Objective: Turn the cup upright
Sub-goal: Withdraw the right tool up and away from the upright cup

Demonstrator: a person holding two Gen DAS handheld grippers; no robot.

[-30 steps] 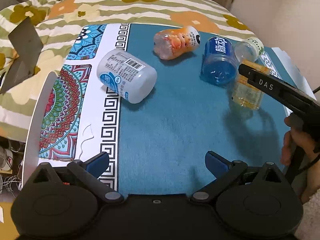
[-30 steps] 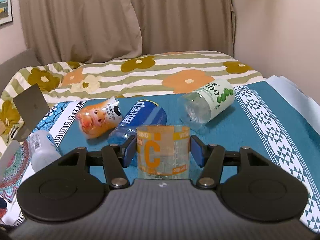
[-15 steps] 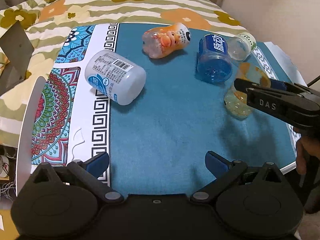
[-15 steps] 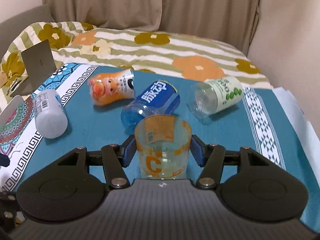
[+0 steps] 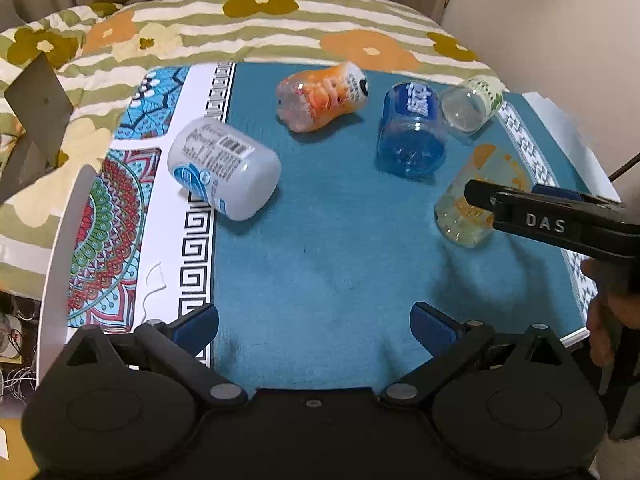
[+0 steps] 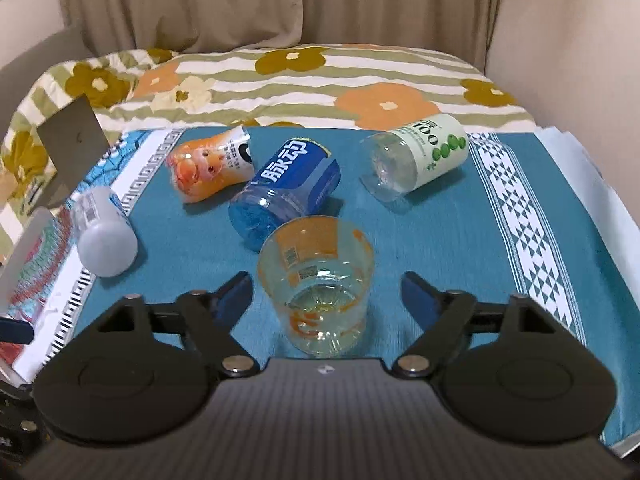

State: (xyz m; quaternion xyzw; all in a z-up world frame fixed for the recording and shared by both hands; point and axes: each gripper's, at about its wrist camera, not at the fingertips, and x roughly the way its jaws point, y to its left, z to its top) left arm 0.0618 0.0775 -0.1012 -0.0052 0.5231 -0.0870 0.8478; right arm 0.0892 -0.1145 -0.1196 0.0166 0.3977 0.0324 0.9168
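Observation:
A clear cup with orange print [image 6: 316,284] stands upright, mouth up, on the teal mat [image 6: 432,240]. My right gripper [image 6: 326,292] is open, its blue-padded fingers either side of the cup with a gap on each side. In the left wrist view the cup [image 5: 478,200] sits at the right, partly behind the right gripper's black finger [image 5: 552,222]. My left gripper [image 5: 314,322] is open and empty over the mat's near edge.
Several cut bottle cups lie on their sides: a white one [image 5: 224,170], an orange one [image 5: 322,98], a blue one [image 5: 412,134], a clear green-labelled one [image 5: 472,102]. A flowered quilt [image 5: 260,24] lies behind. A grey card [image 5: 36,108] stands at the left.
The right gripper tipped the cup upright, set it on the mat and opened its fingers off it. The left gripper stayed open and shifted only slightly.

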